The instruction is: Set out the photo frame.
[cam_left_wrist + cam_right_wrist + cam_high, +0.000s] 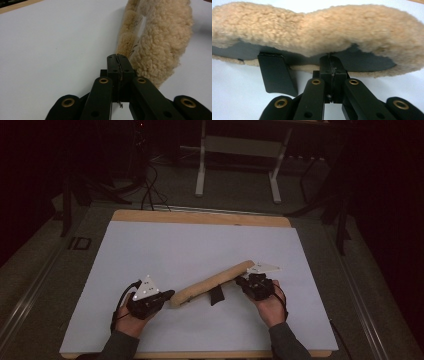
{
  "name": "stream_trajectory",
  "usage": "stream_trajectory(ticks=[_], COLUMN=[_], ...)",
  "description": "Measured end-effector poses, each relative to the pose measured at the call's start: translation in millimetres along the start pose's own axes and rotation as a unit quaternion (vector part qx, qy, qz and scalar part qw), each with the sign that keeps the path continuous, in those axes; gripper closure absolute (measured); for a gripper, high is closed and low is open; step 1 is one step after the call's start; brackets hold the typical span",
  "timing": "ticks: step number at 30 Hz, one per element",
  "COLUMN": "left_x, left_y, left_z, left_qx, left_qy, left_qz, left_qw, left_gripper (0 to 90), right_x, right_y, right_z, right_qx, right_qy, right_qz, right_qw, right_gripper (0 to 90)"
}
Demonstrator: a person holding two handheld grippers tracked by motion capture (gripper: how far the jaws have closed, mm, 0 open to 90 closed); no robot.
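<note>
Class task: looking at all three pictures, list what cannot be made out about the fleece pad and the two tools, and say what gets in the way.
- Left tool: whether it pinches the fleece pad; left gripper view, the shut jaws cover the contact.
- Right tool: what it pinches; right gripper view, the pad's underside is shadowed.
- Black flap: its lower end, behind the jaw arm.
- Marks on the pad's inner strip: too small.
- Background: high view, too dark.
</note>
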State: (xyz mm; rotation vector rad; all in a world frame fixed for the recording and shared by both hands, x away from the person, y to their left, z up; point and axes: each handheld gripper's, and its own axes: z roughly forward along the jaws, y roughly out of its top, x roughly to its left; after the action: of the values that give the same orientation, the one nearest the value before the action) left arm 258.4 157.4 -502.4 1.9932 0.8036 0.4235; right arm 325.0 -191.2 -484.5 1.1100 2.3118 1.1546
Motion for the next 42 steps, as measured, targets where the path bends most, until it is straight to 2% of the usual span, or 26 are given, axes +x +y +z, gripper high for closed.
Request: stream_trajectory(ticks=[12,26,34,42], left_x=[-6.6,-15.6,-27.2,-32.8], left_y=[0.4,2.2,4.5,5.6], left_z=[2.2,9.9,20.9,26.7], left_qx=[-0.002,0.0,0.007,0.011], left_qy=[-0.014,-0.031,-0.042,-0.05], left_qz=[0.005,0.013,0.027,0.032], left_qw=[0.9999,0.9994,0.9987,0.9982], left_gripper=[90.0,90.0,90.0,90.0], right_x=[7.9,16.4,22.1,26.1], right_y=[2.0,8.7,12.7,15.9], right_z=[6.3,9.1,11.8,11.8], right_qx=[0.001,0.004,0.003,0.004], right_qy=[0.007,0.013,0.019,0.023], right_qz=[-0.002,-0.015,-0.02,-0.028], right_qw=[1.0,0.9998,0.9996,0.9993], right_gripper=[89.9,89.9,89.9,89.9])
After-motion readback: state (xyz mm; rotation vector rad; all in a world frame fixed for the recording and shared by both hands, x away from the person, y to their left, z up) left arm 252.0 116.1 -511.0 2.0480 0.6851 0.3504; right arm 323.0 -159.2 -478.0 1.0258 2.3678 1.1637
